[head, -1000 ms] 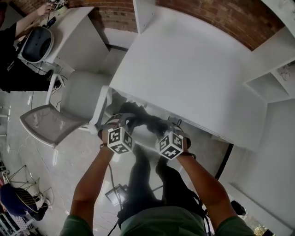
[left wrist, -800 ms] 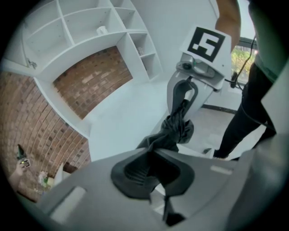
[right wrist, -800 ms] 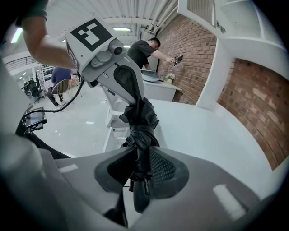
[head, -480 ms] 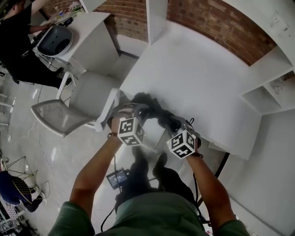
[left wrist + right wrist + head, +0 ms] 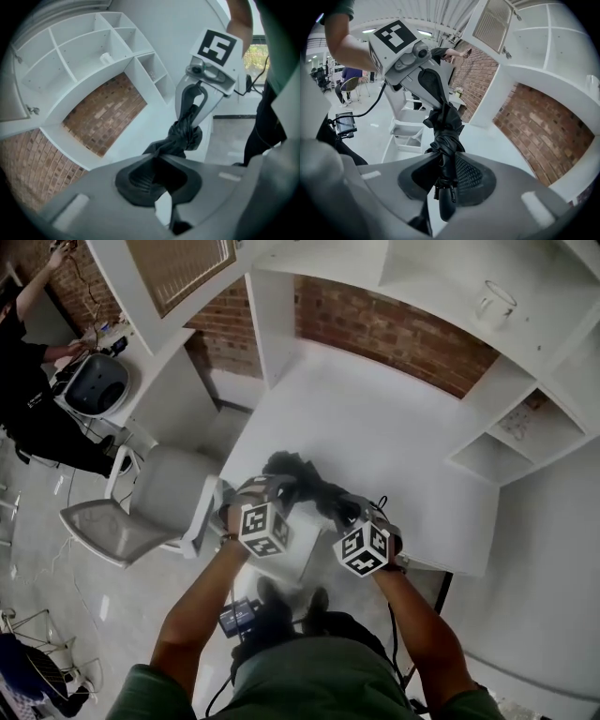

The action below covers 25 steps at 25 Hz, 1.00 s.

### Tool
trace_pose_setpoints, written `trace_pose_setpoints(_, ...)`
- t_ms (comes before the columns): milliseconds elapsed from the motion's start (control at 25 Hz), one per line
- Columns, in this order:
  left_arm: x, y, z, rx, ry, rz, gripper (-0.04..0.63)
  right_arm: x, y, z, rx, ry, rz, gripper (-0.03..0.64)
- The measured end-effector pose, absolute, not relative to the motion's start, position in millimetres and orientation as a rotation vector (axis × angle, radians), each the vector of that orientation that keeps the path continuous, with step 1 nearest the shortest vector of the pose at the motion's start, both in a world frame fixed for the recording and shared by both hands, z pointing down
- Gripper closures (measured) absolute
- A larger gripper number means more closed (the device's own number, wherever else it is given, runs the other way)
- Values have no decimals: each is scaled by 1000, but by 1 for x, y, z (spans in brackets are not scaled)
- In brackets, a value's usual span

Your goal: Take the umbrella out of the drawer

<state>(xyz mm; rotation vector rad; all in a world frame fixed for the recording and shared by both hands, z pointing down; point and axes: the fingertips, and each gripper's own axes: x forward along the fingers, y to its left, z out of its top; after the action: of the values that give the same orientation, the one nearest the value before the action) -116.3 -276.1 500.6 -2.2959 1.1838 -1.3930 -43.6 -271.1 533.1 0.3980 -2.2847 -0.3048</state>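
Observation:
A folded black umbrella [image 5: 314, 486] hangs level between my two grippers, above the near edge of the white desk [image 5: 375, 427]. My left gripper [image 5: 274, 487] is shut on its crumpled fabric end [image 5: 180, 136]. My right gripper [image 5: 351, 510] is shut on the handle end, with the stub of the handle [image 5: 446, 206] poking out behind the pads. In the left gripper view the right gripper [image 5: 199, 101] shows across from me; in the right gripper view the left gripper [image 5: 431, 89] does. The open white drawer [image 5: 298, 559] lies below both grippers.
A grey swivel chair [image 5: 141, 498] stands left of the desk. White shelves [image 5: 506, 418] rise at the desk's back and right, with a glass [image 5: 493, 302] on top, before a brick wall [image 5: 384, 334]. A person [image 5: 28, 381] works at another desk, far left.
Both grippers have risen together with the umbrella, from down in the drawer up to the level of the desk's edge. Both grips have held.

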Motion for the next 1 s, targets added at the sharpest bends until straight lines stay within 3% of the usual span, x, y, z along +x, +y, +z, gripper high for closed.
trace_pose_setpoints(400, -60, -340, 514, -2334, 1188, -1292, 588, 15, -335, 542, 480, -2178, -409, 523)
trace_pose_setpoints(1000, -24, -394, 603, -2460, 1186, -1331, 584, 55, -393, 615, 415, -2009, -408, 512)
